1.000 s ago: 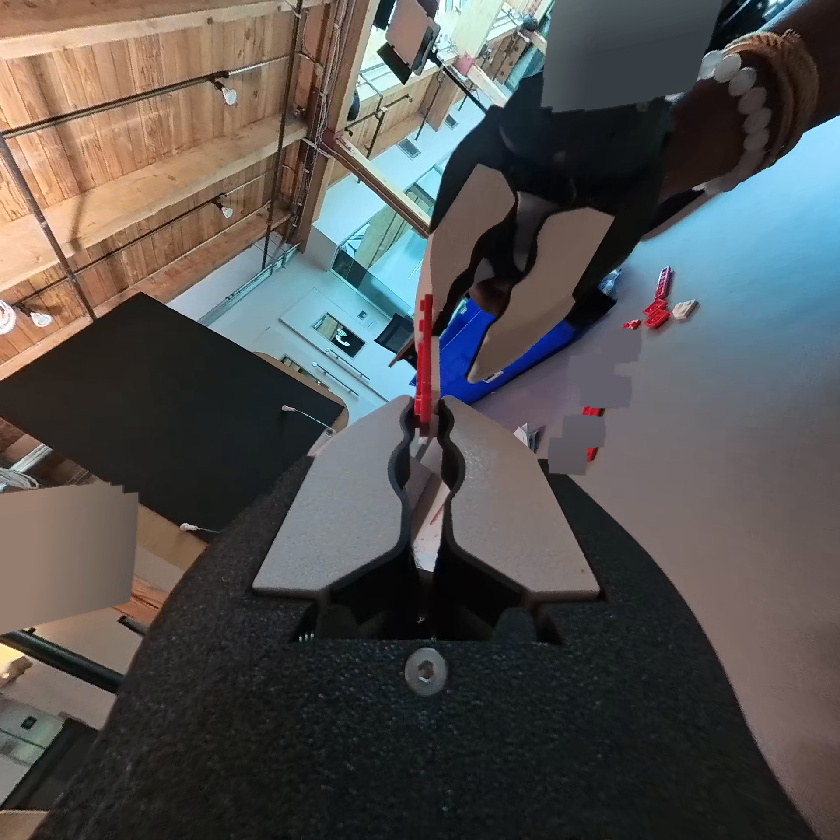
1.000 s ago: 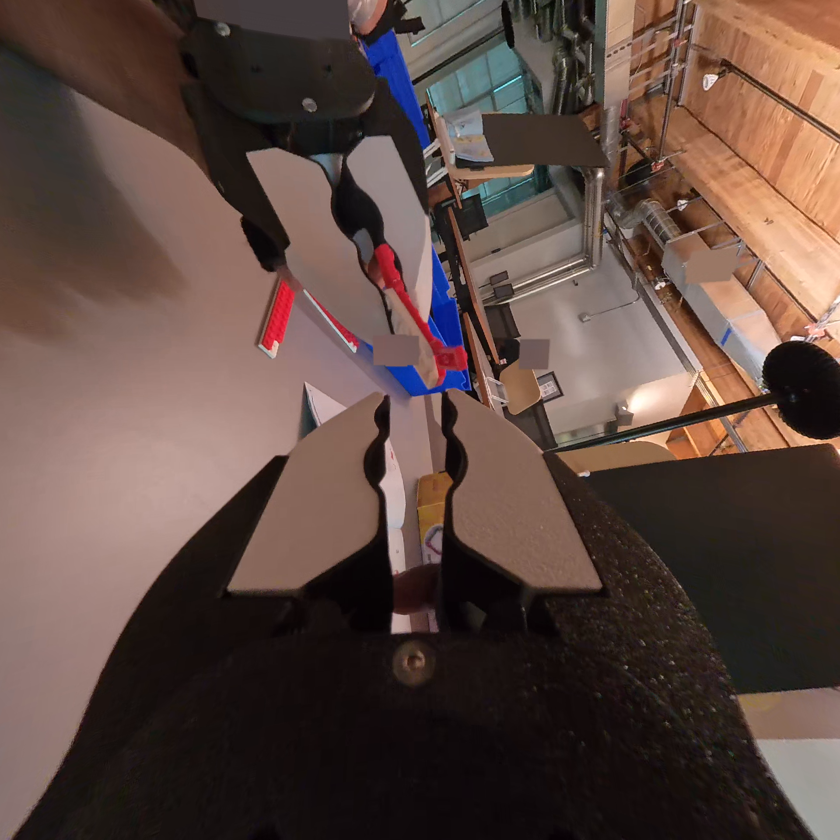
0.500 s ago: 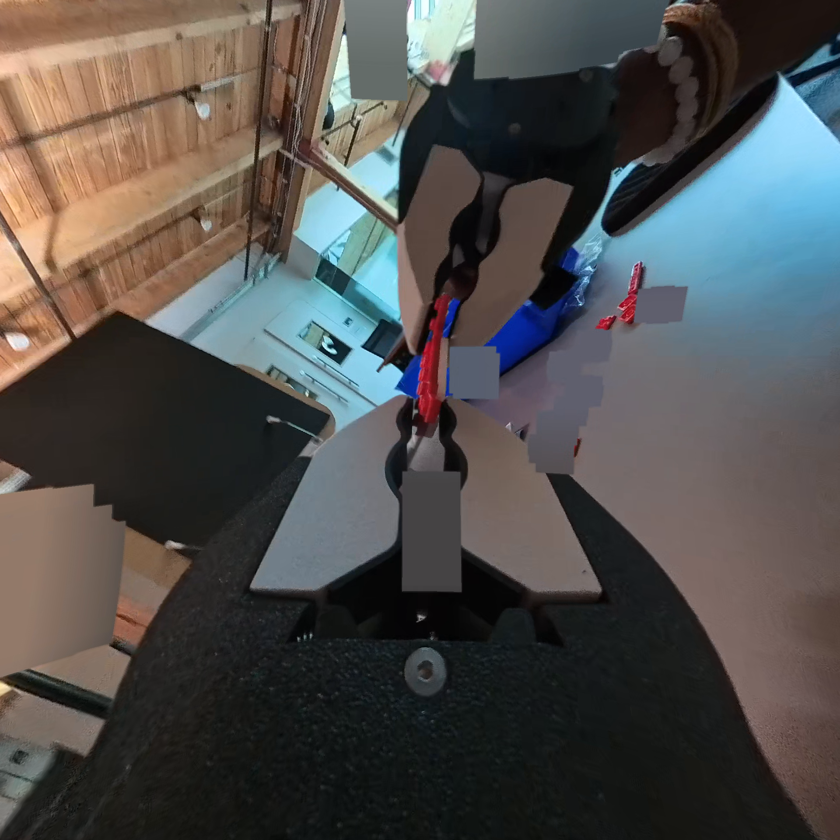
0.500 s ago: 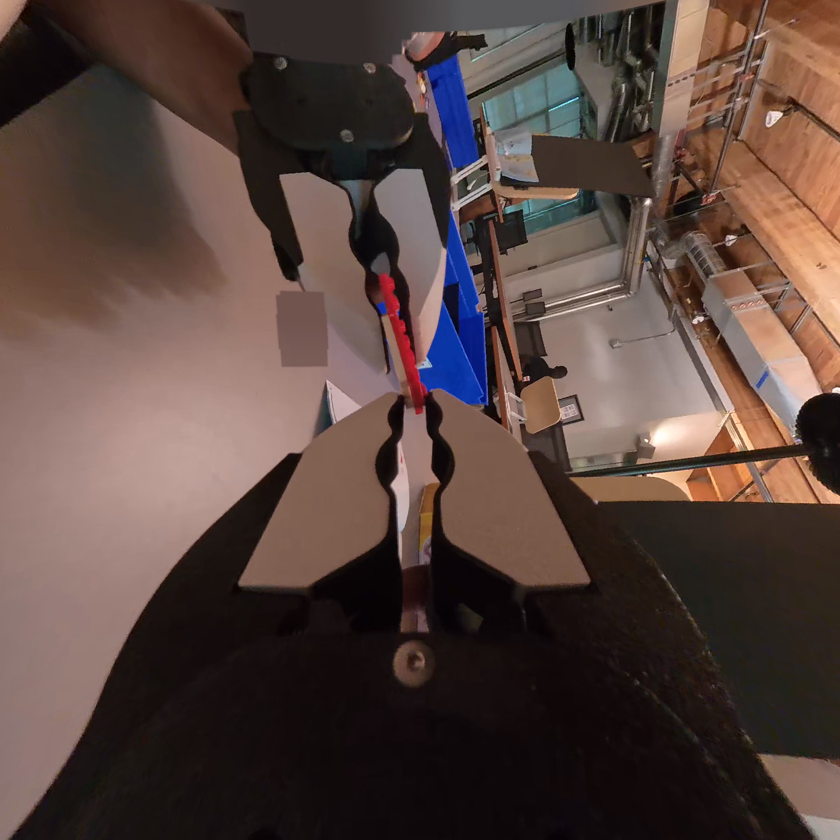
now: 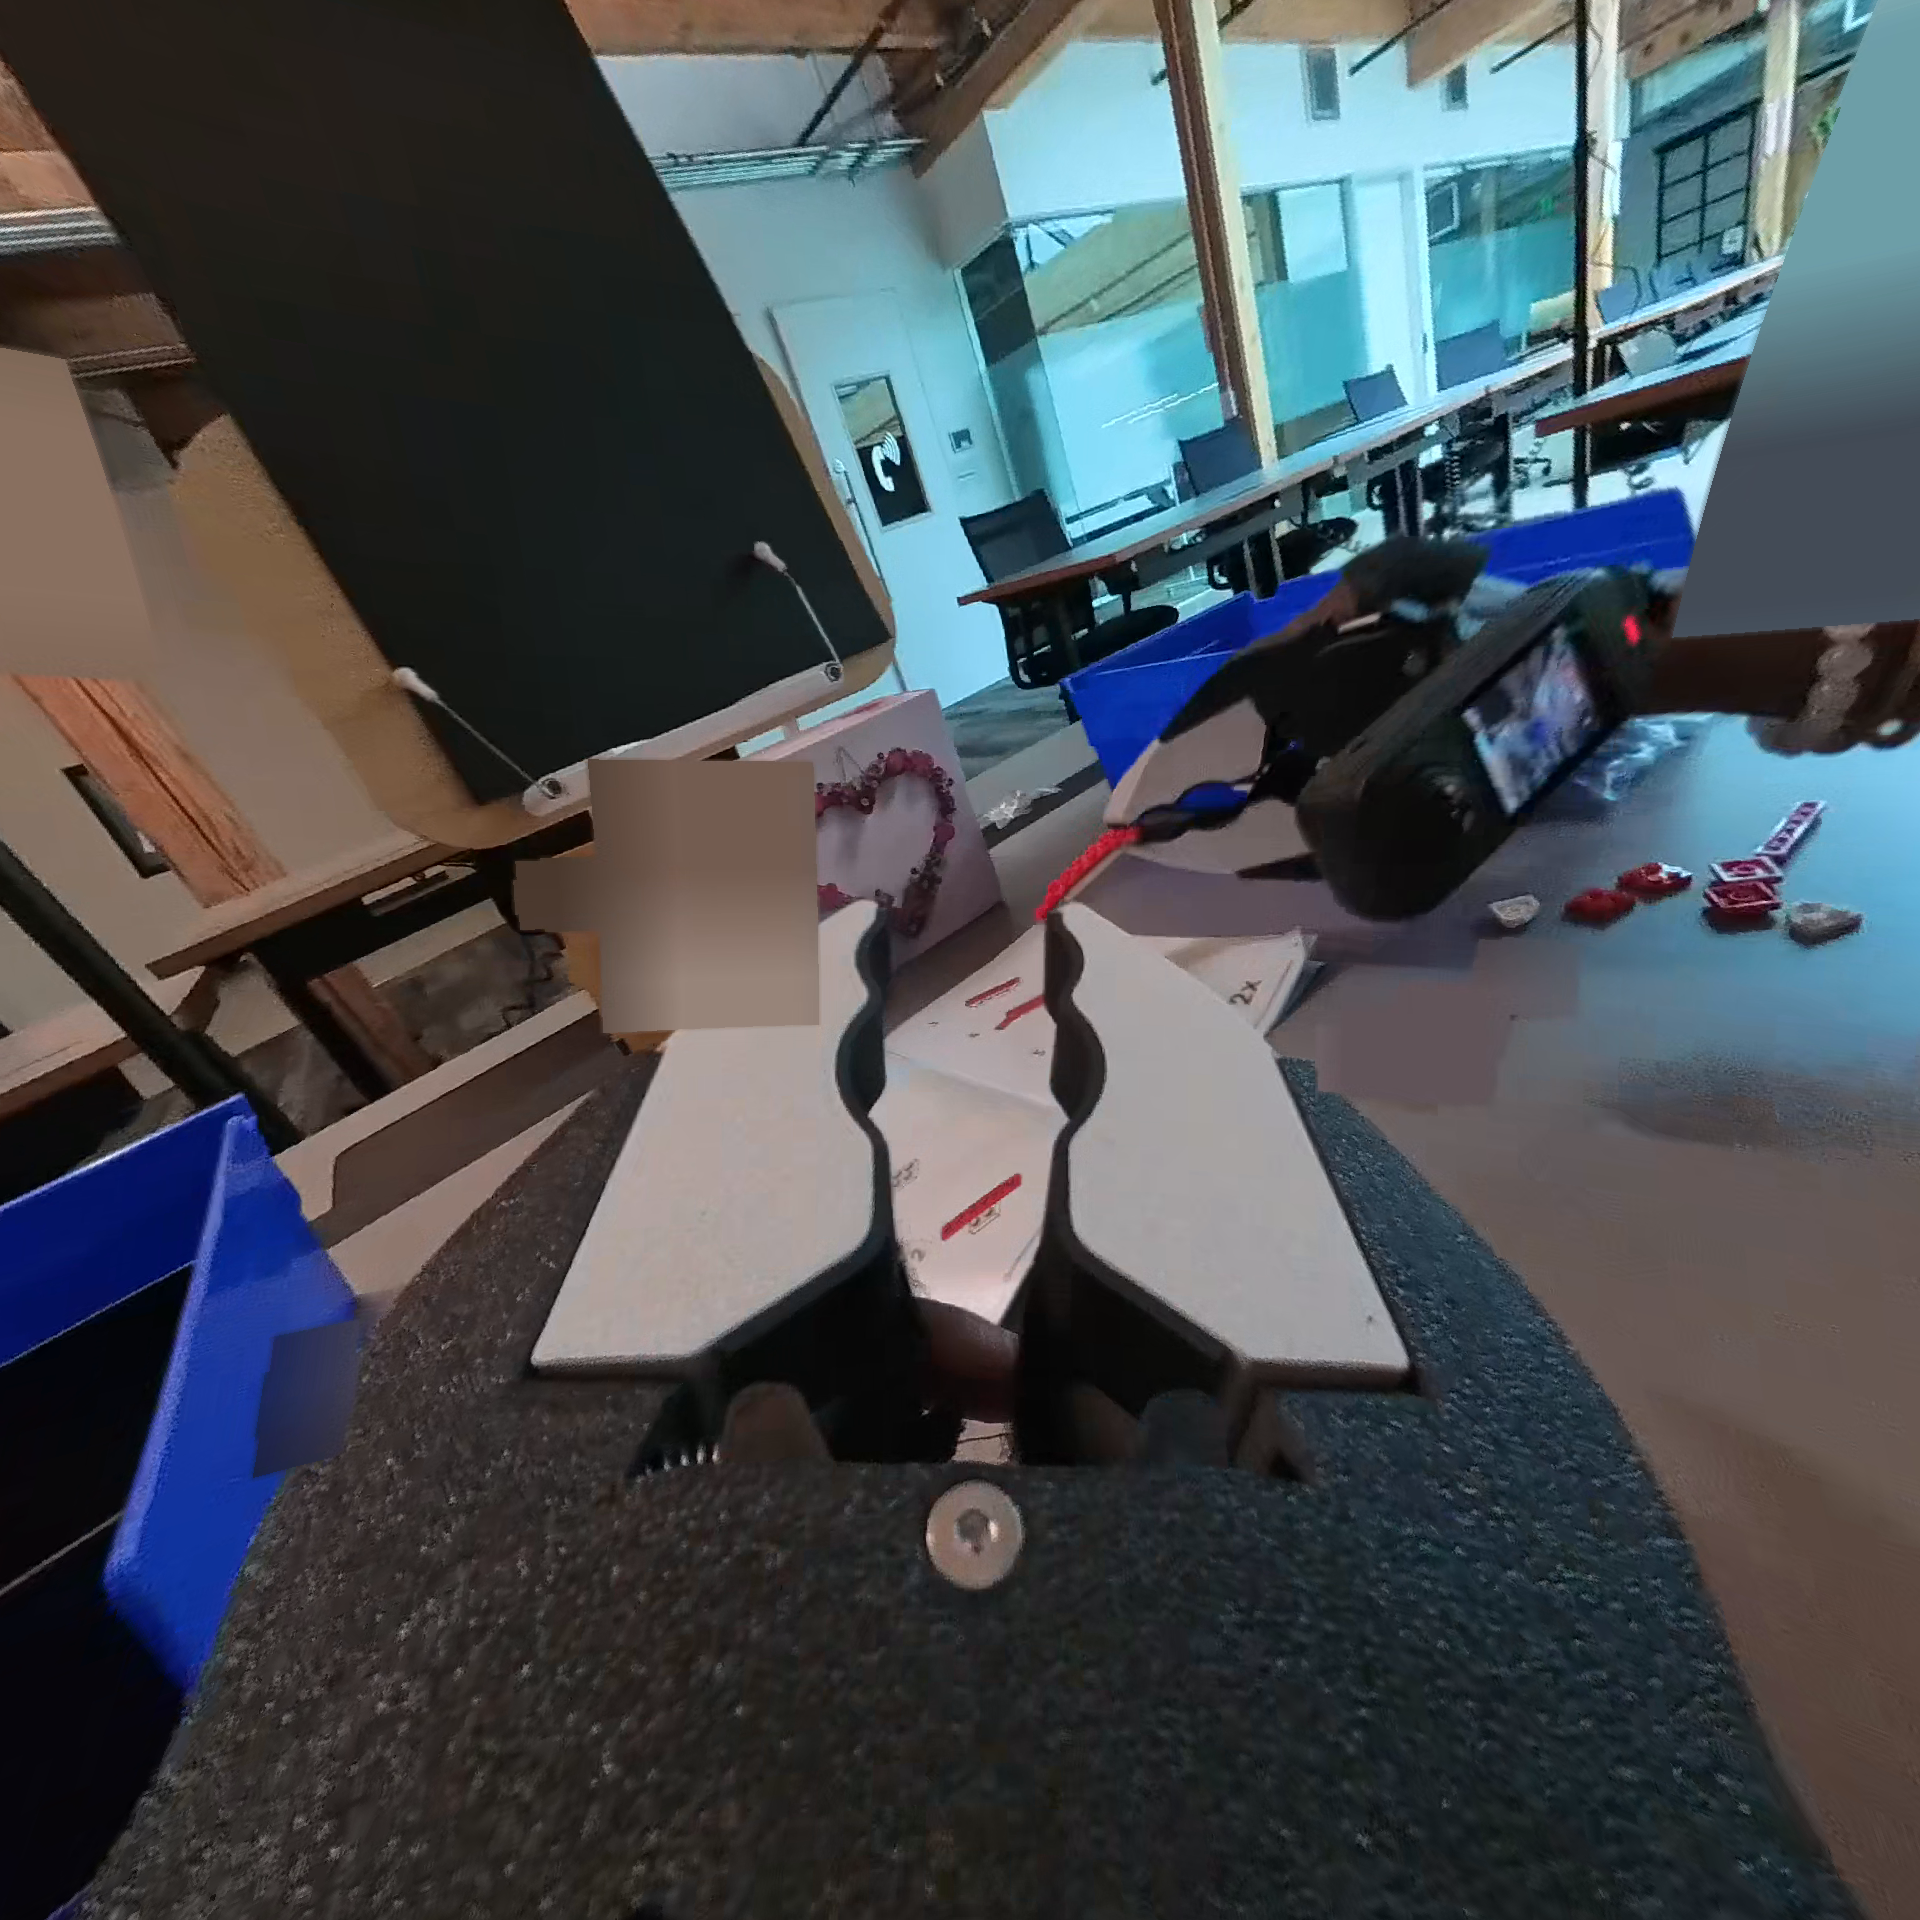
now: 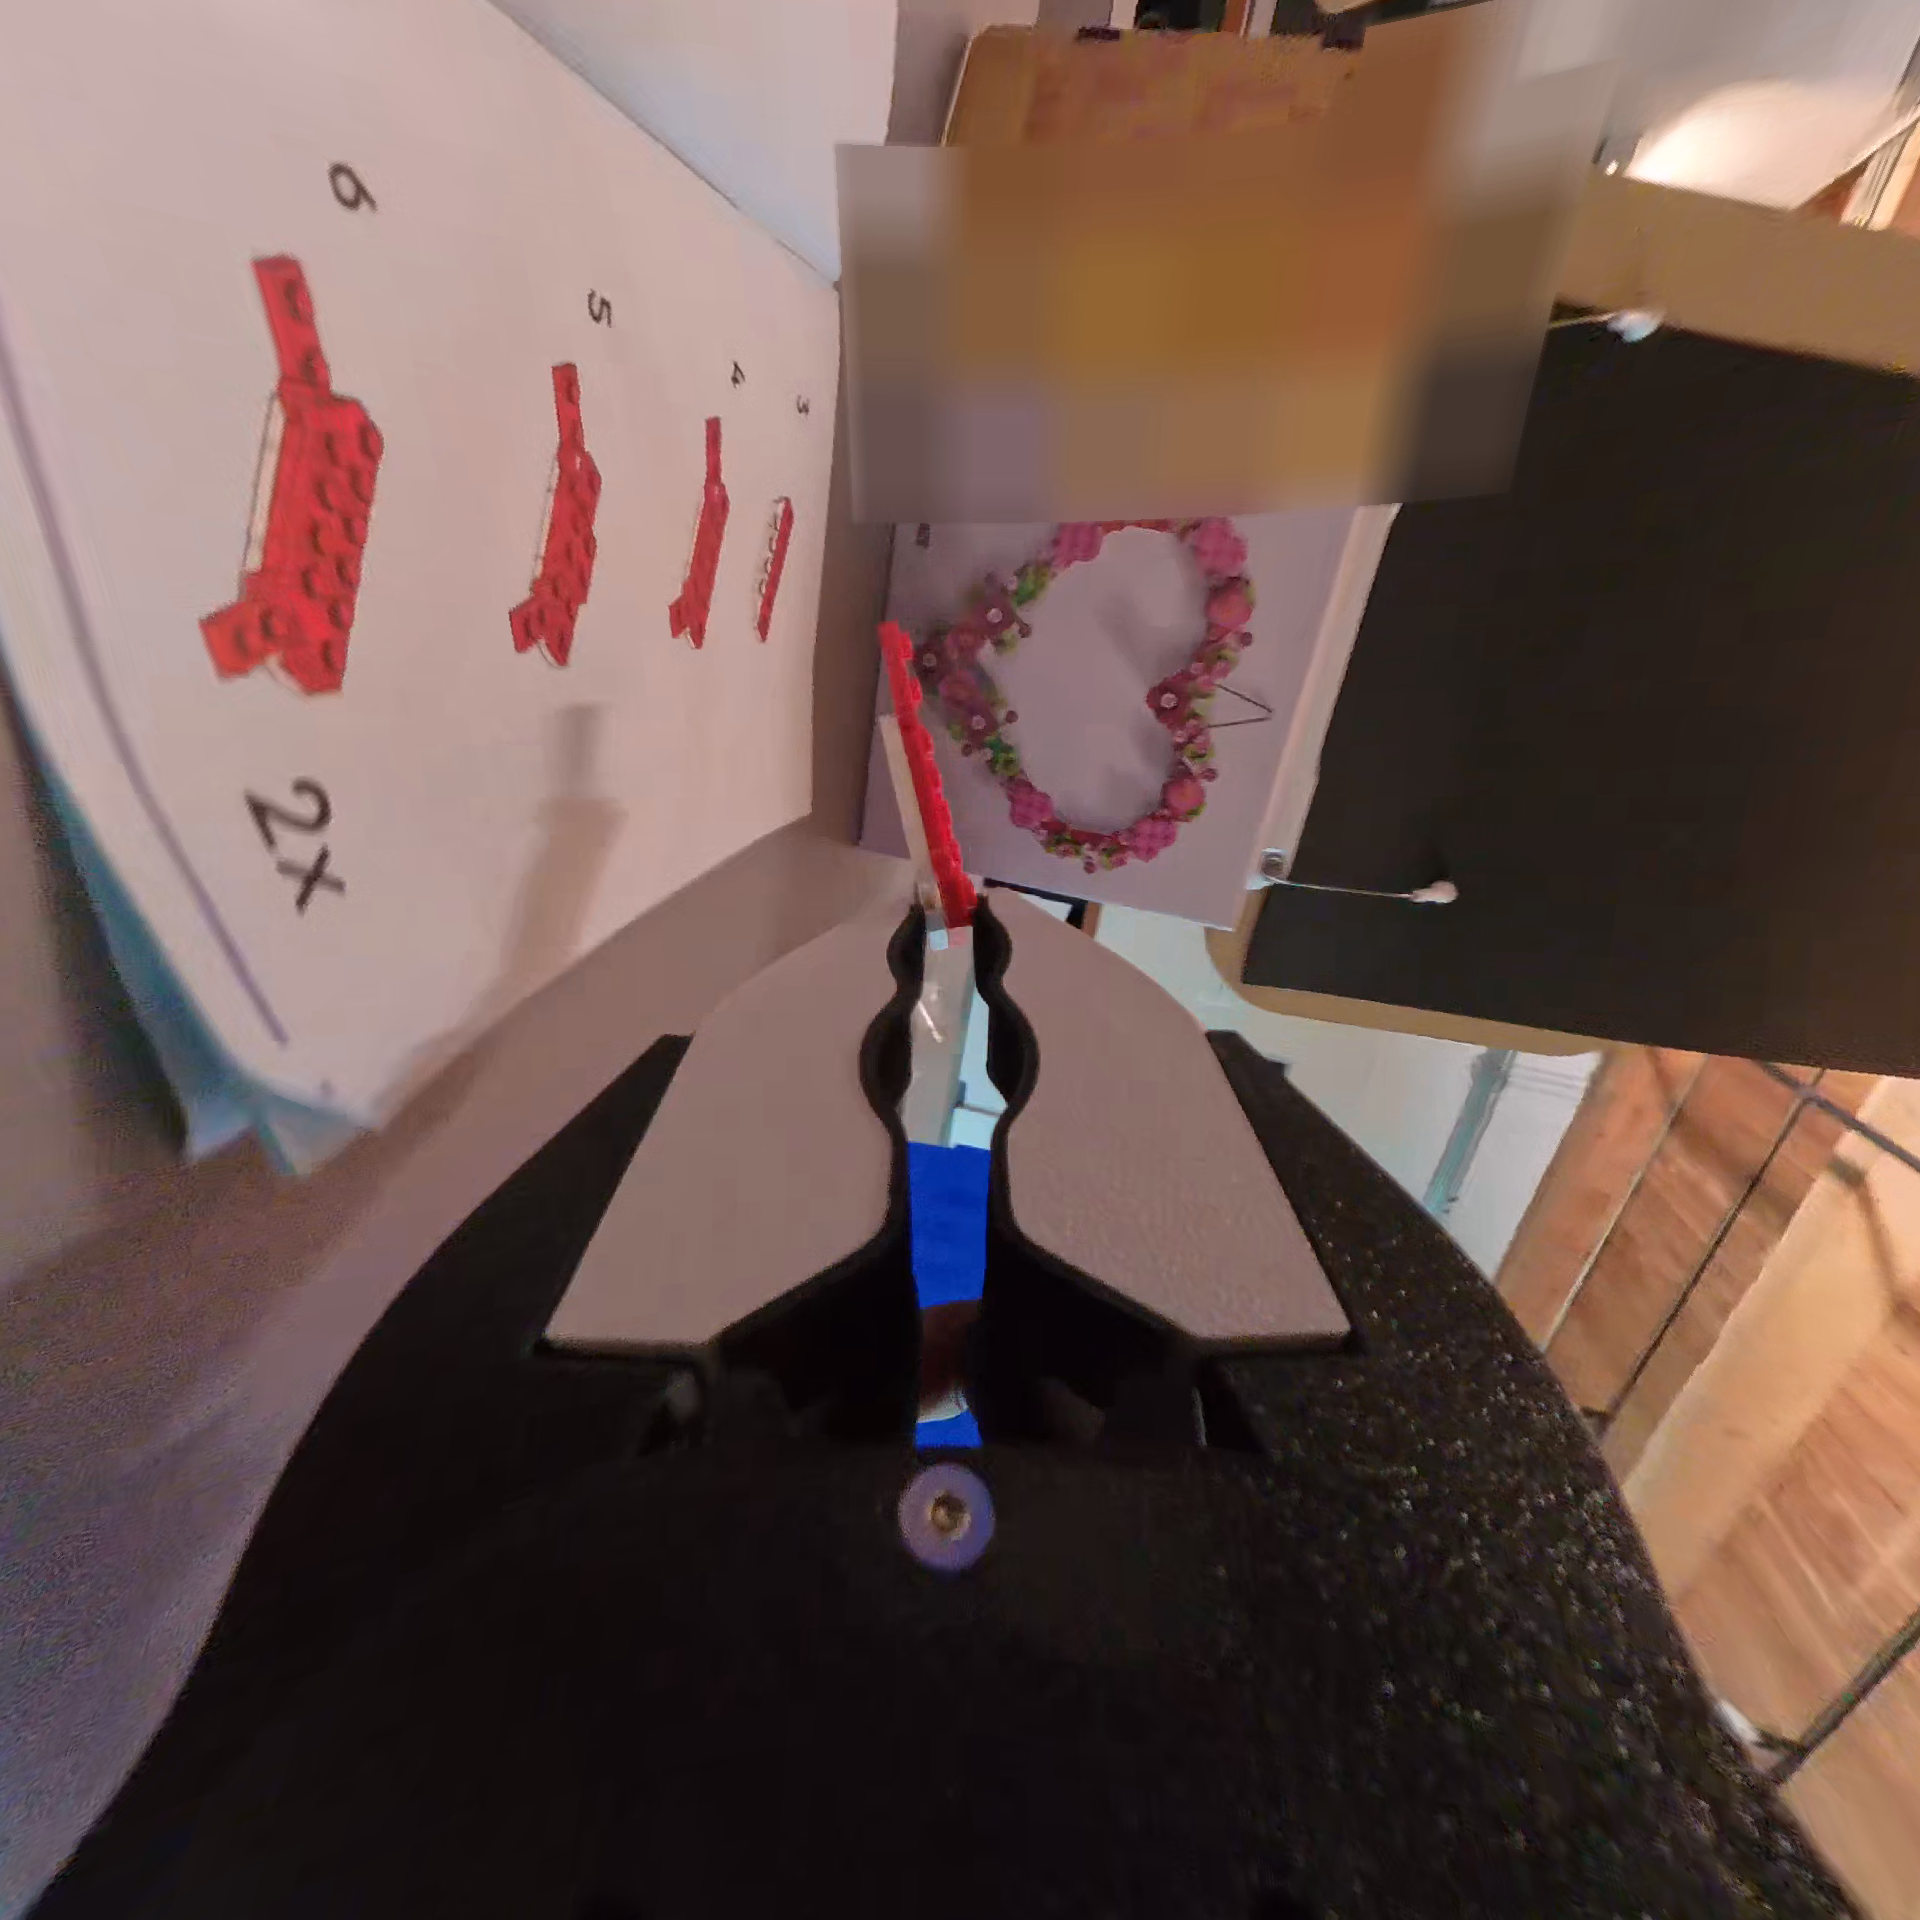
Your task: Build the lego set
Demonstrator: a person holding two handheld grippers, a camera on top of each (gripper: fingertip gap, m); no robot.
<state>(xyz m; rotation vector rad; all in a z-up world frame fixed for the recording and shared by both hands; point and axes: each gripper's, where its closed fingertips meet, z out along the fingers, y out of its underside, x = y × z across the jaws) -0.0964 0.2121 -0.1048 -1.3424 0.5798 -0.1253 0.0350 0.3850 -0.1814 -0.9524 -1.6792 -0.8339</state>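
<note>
Left tool (image 5: pixel 961 925): released, jaws standing apart, nothing between them; instruction sheet (image 5: pixel 977 1132) visible through the gap.

Right tool (image 6: pixel 948 914): clenched on the near end of a slim red-and-white plate assembly (image 6: pixel 920 774), which projects away from the tips toward 12 o'clock in the right wrist view. Same tool seen side-on in the left wrist view (image 5: pixel 1127 836) at about 2 o'clock, with the red strip (image 5: pixel 1081 868) pointing down toward the left tool's tips.

Table (image 5: pixel 1662 1299): grey, carrying loose red pieces (image 5: pixel 1745 894) and two pale pieces at 3 o'clock in the left wrist view, well apart from both tools. Set box with heart-wreath picture (image 6: pixel 1101 707) standing beyond the sheet. Blue bin (image 5: pixel 177 1351) at 9 o'clock, a second blue bin (image 5: pixel 1174 665) behind the right tool.

Progress, judged from the sheet: held assembly resembles only the narrow early stages drawn there, not the broad red block of the last drawn stage. Several plates apparently still to add; loose pieces on the table not yet used. Sheet appears to call for the sub-build twice. Flowered heart of the box picture nowhere begun in view. Task judged early.
</note>
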